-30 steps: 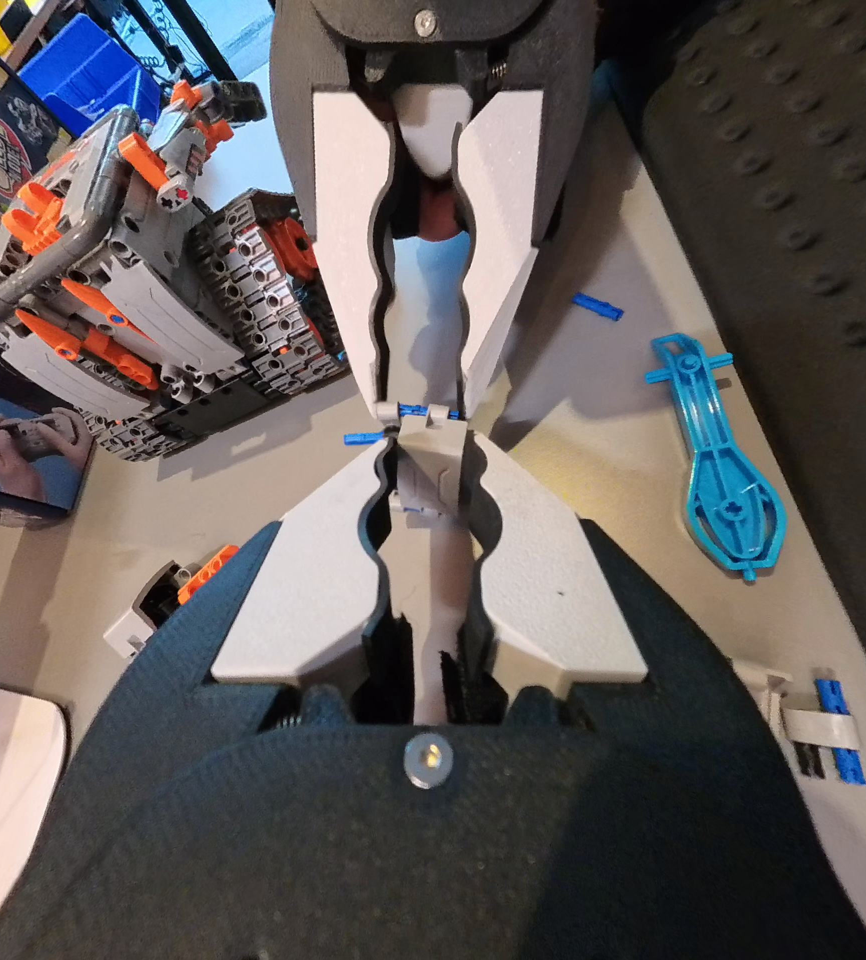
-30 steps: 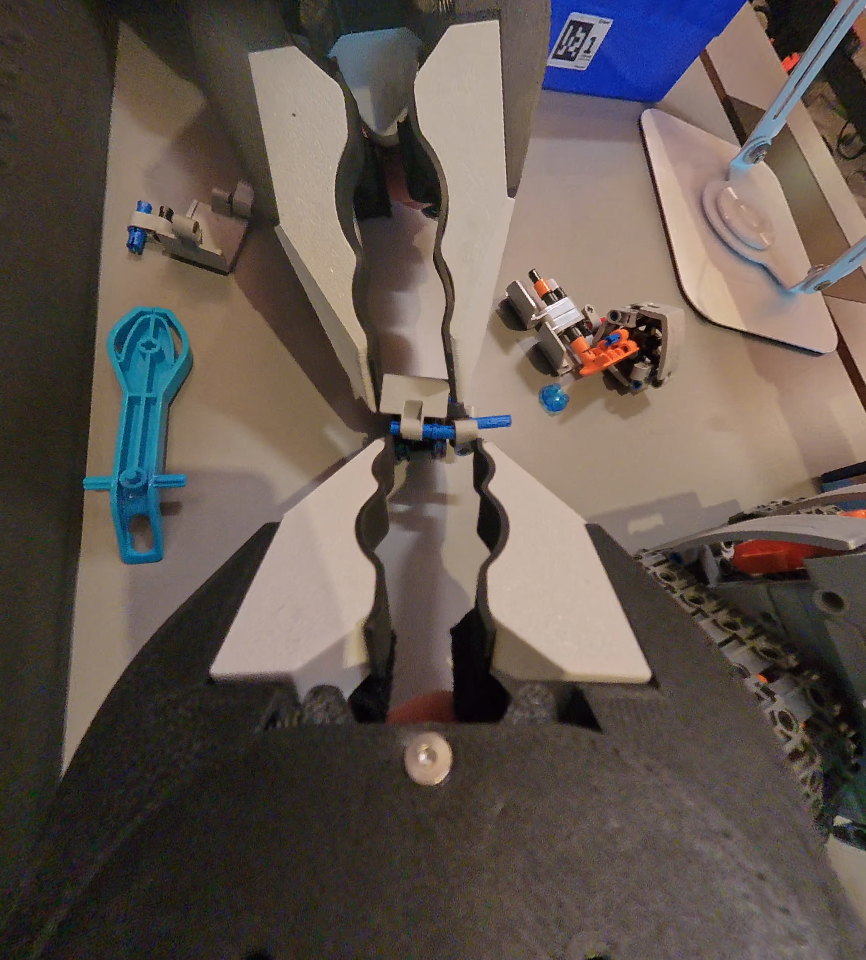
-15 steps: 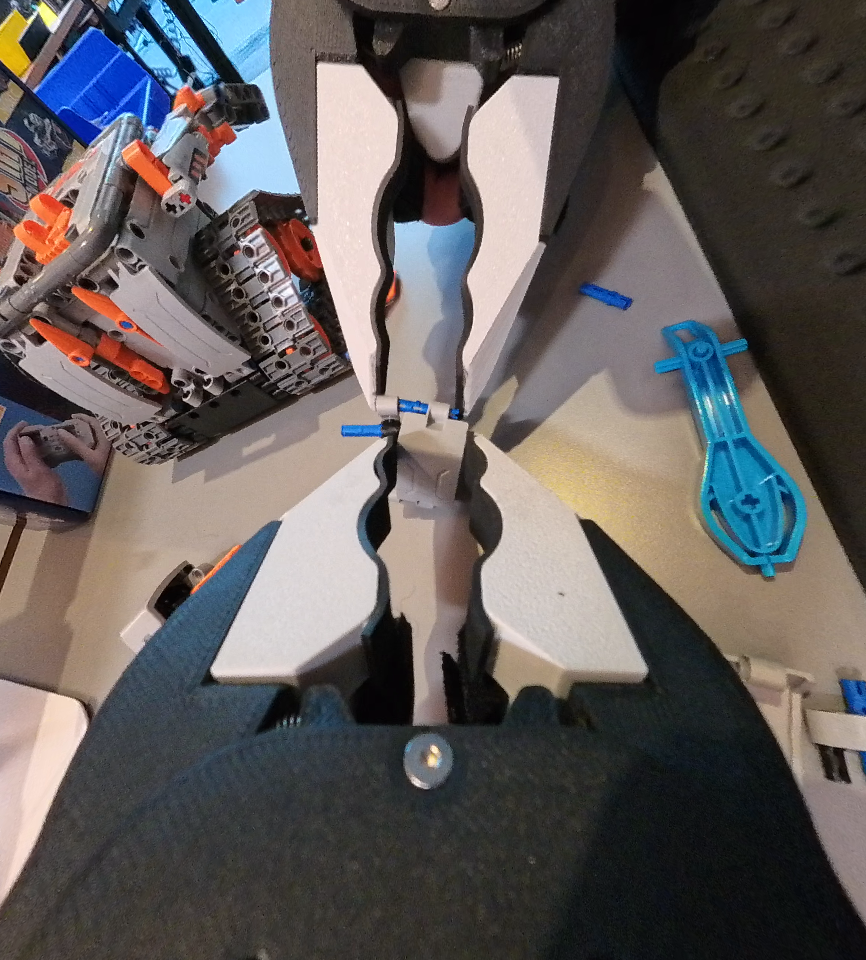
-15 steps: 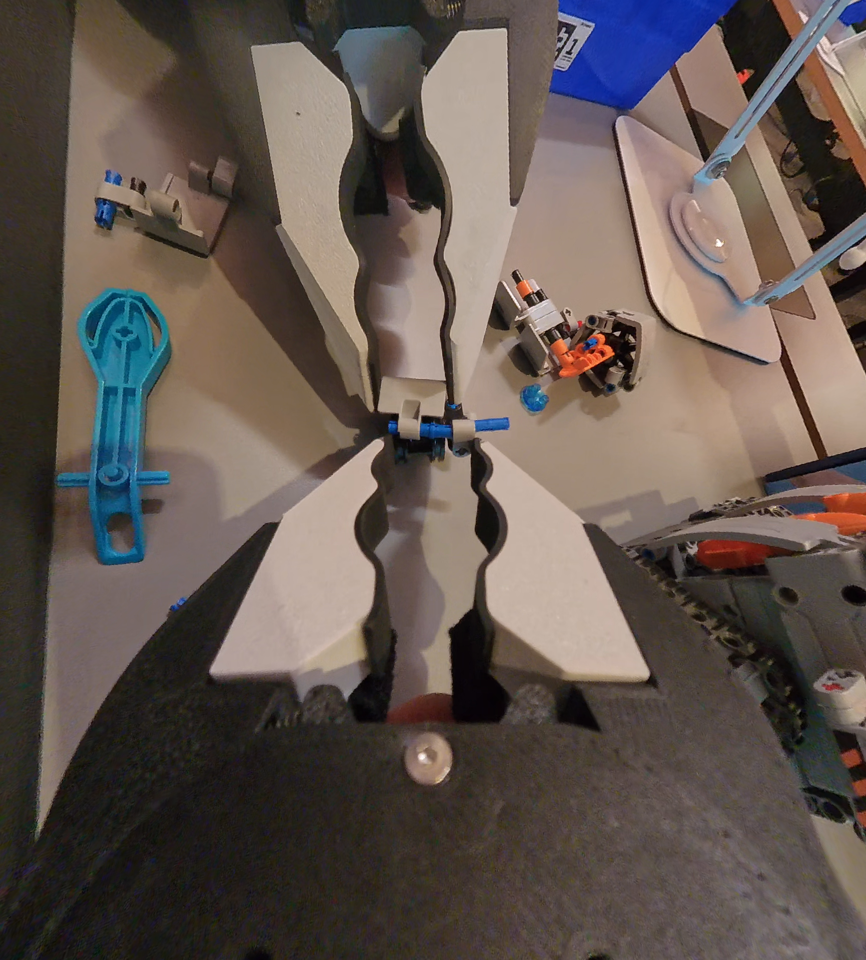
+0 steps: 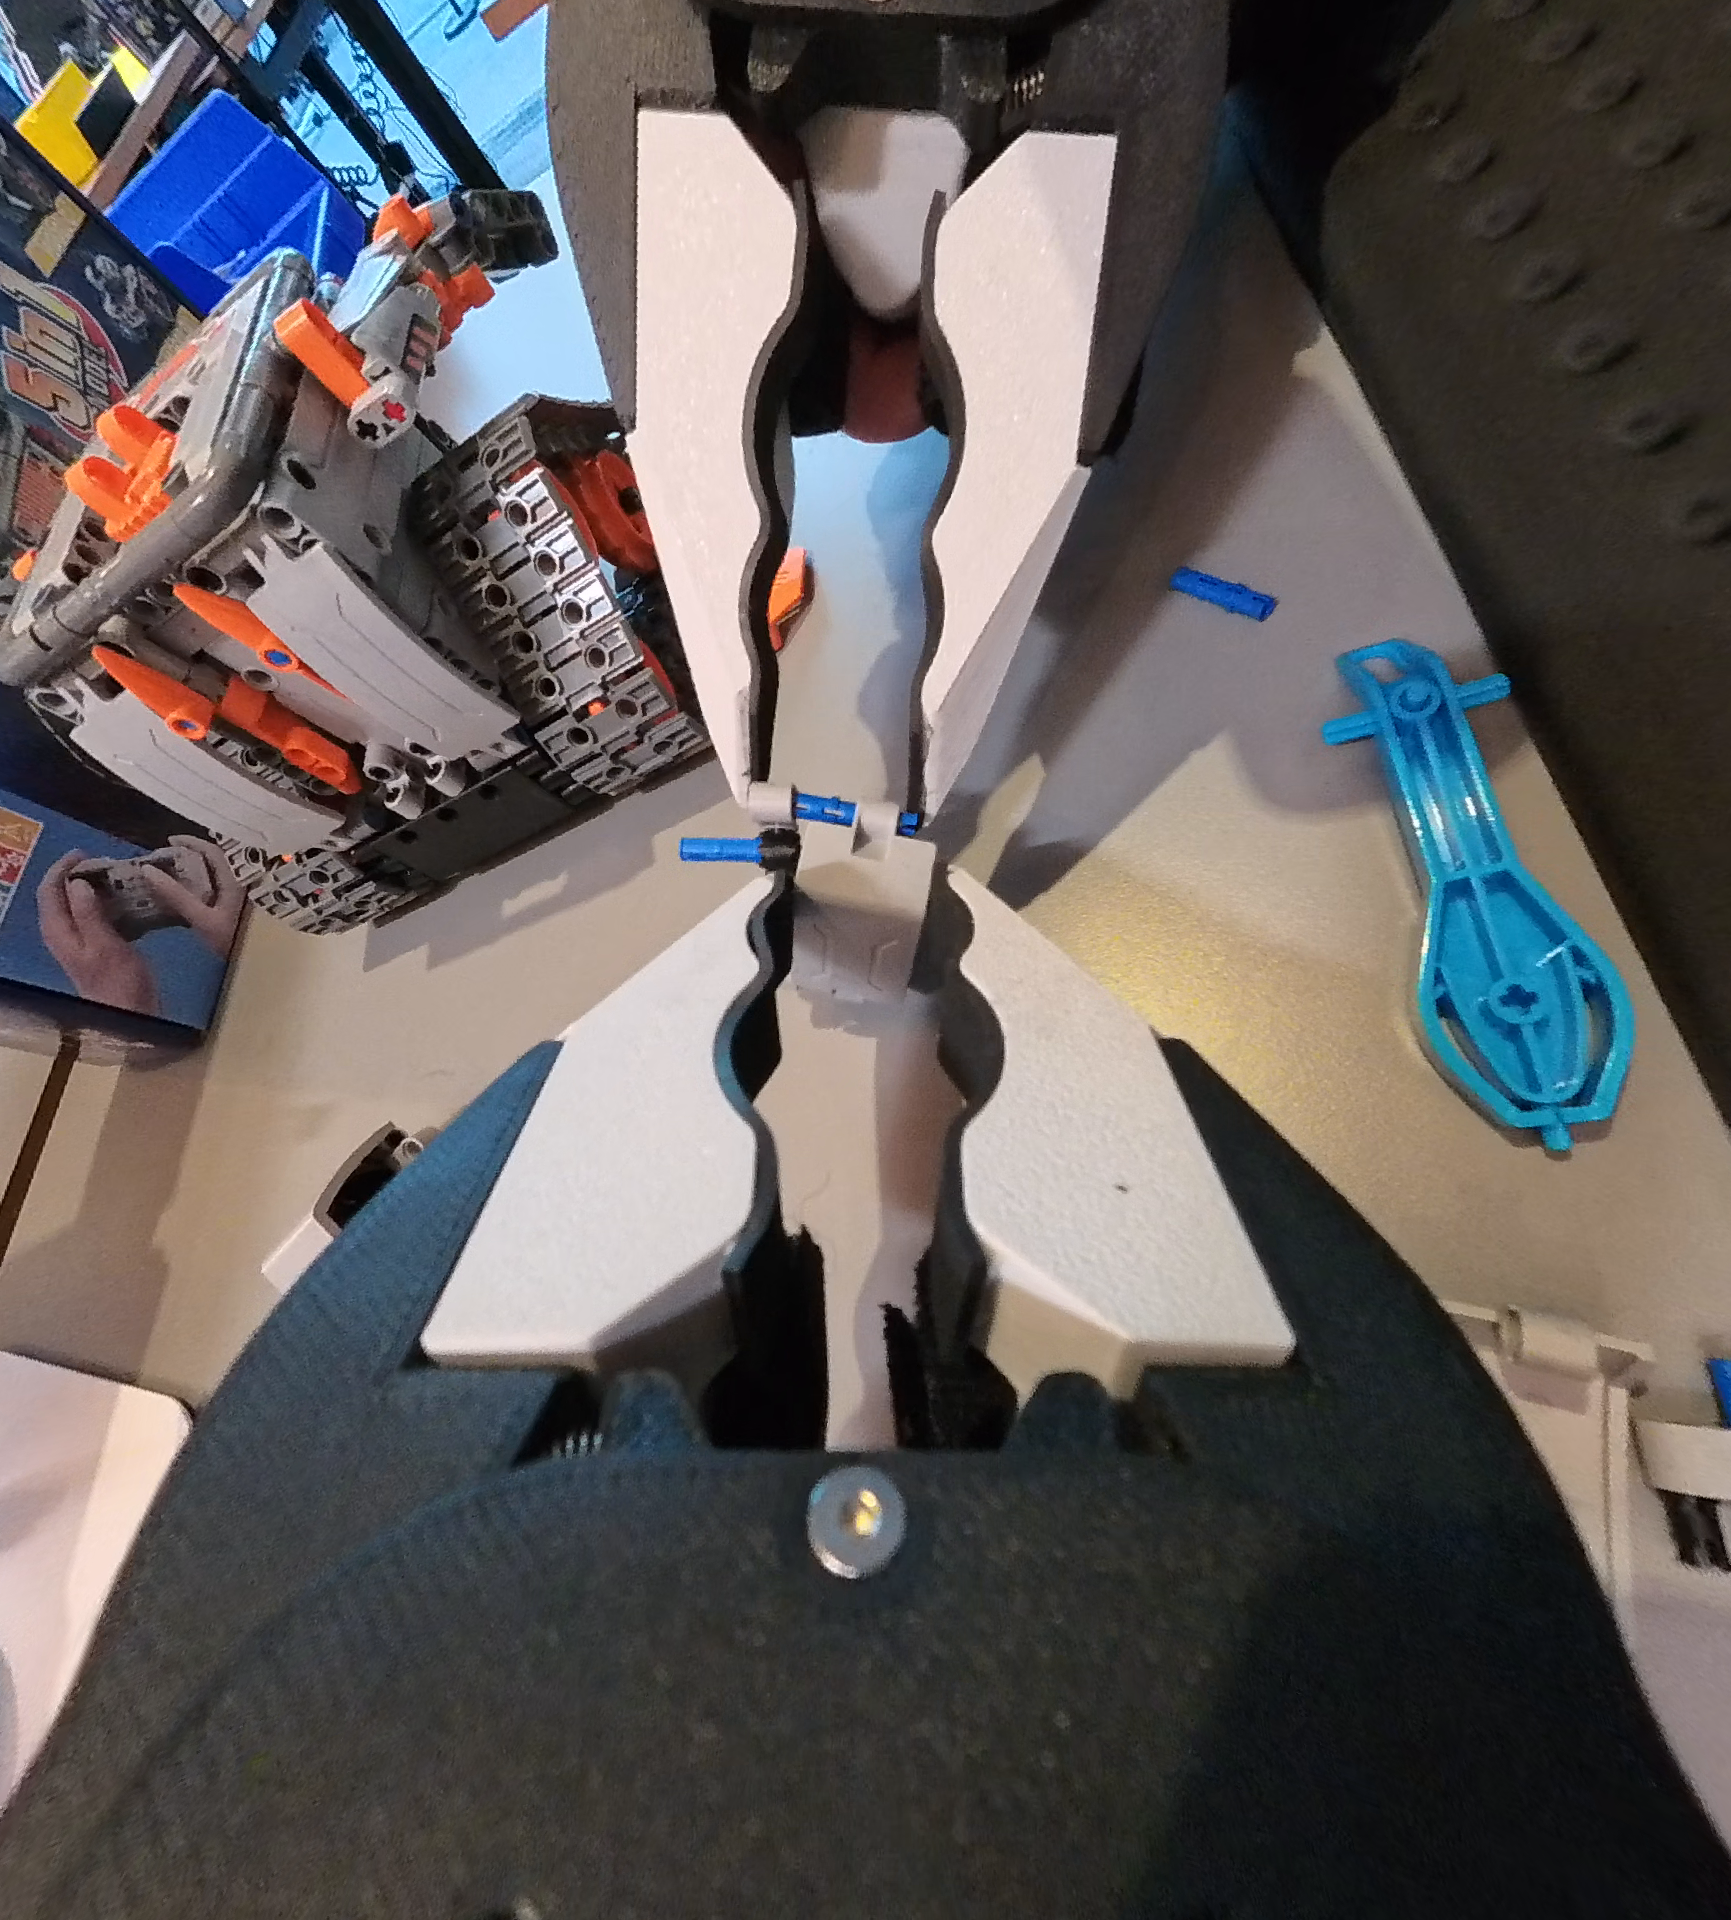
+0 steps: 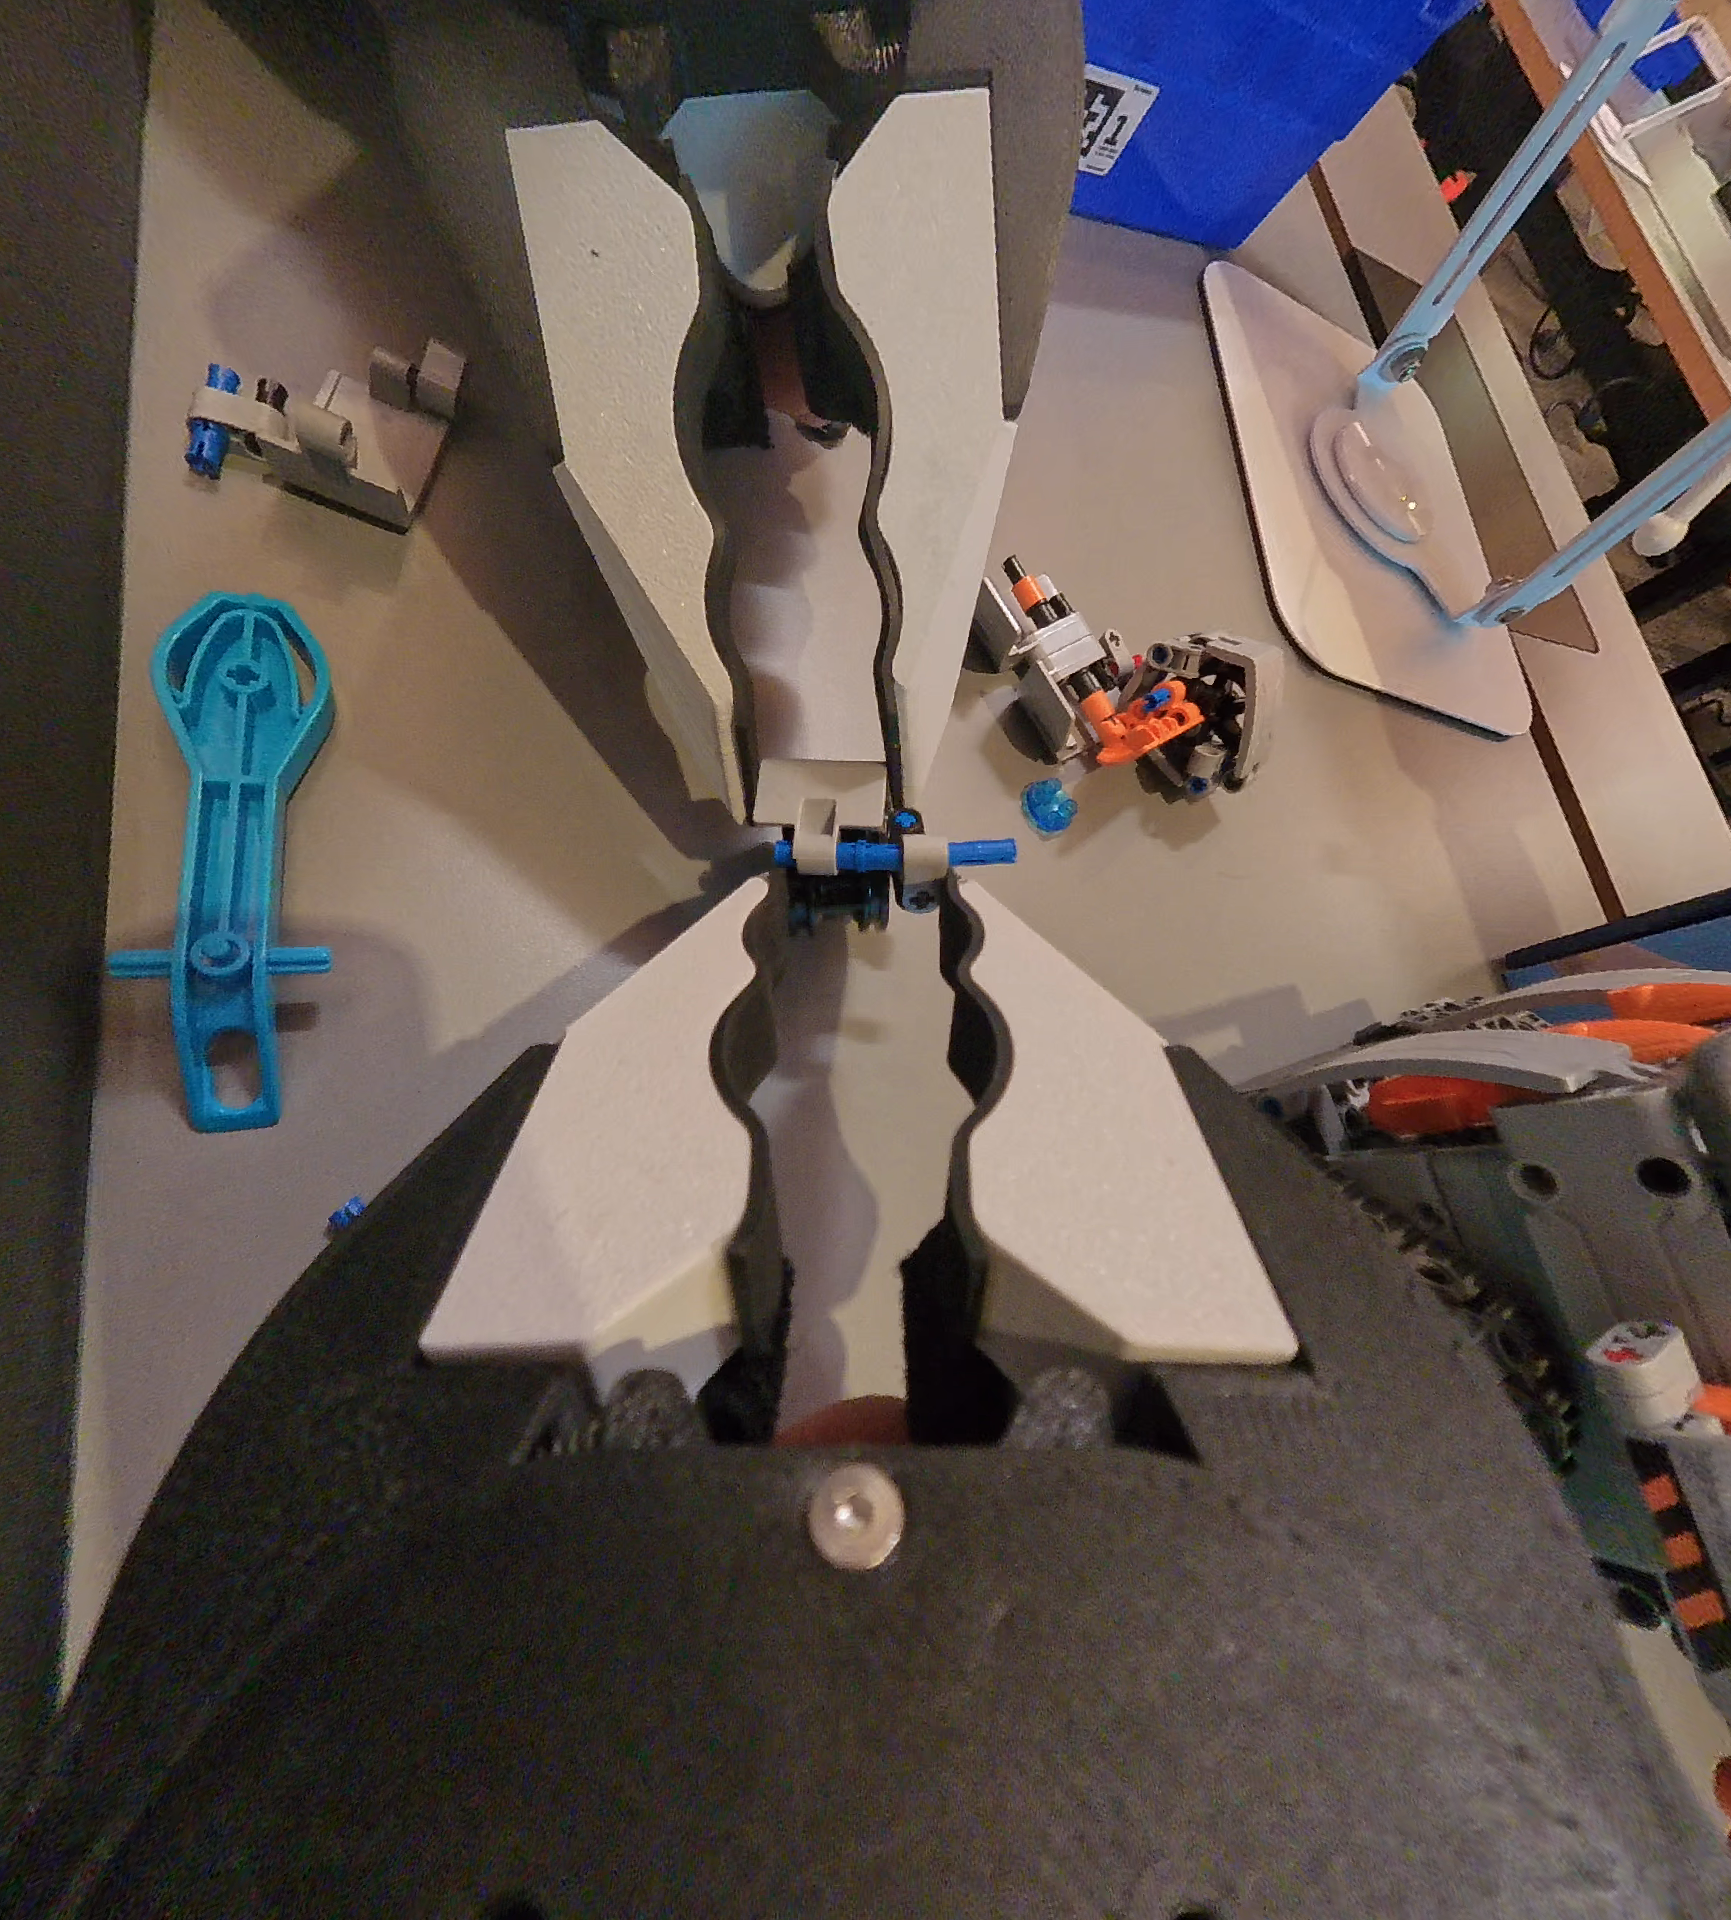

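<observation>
Left gripper (image 5: 856, 883) clamped on grey panel piece (image 5: 859, 935). Right gripper (image 6: 845, 904), facing it tip to tip, clamped on the black part under blue axle (image 6: 882, 854). Axle runs crosswise, left-right, between both tips, free end poking right in right view. Both equally near. Teal tool (image 6: 227, 831) well left on table (image 6: 1204, 935); tracked model (image 5: 321, 623) off to far left in left view.
</observation>
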`<state>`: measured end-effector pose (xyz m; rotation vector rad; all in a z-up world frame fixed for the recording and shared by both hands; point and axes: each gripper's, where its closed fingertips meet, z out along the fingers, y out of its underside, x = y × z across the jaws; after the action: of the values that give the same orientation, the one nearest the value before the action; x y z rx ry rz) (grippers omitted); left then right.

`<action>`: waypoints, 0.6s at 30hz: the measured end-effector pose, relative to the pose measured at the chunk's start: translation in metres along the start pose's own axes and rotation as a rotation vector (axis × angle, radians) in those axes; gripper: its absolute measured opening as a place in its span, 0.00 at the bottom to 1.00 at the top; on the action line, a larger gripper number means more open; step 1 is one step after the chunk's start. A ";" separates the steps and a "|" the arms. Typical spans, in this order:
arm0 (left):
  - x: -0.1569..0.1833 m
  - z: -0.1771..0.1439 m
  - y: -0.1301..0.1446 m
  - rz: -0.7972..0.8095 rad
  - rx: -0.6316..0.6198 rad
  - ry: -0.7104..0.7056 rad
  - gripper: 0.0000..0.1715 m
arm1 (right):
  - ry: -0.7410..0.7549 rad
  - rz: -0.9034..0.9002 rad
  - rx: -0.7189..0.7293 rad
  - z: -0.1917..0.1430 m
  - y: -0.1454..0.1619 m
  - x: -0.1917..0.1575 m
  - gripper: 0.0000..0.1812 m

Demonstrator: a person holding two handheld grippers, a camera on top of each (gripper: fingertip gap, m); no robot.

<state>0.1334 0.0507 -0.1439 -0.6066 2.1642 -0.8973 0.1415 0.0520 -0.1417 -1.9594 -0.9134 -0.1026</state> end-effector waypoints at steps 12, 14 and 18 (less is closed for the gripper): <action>-0.002 0.000 0.000 -0.002 0.003 -0.017 0.13 | 0.003 0.026 0.011 0.000 0.000 0.003 0.15; -0.004 -0.001 0.000 -0.002 0.003 -0.022 0.13 | 0.008 0.025 0.016 -0.001 -0.001 0.004 0.15; -0.003 -0.001 0.000 -0.005 0.006 -0.018 0.13 | 0.025 0.014 0.032 -0.004 -0.003 0.007 0.14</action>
<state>0.1349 0.0531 -0.1419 -0.6155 2.1442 -0.8970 0.1454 0.0536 -0.1341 -1.9310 -0.8803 -0.1035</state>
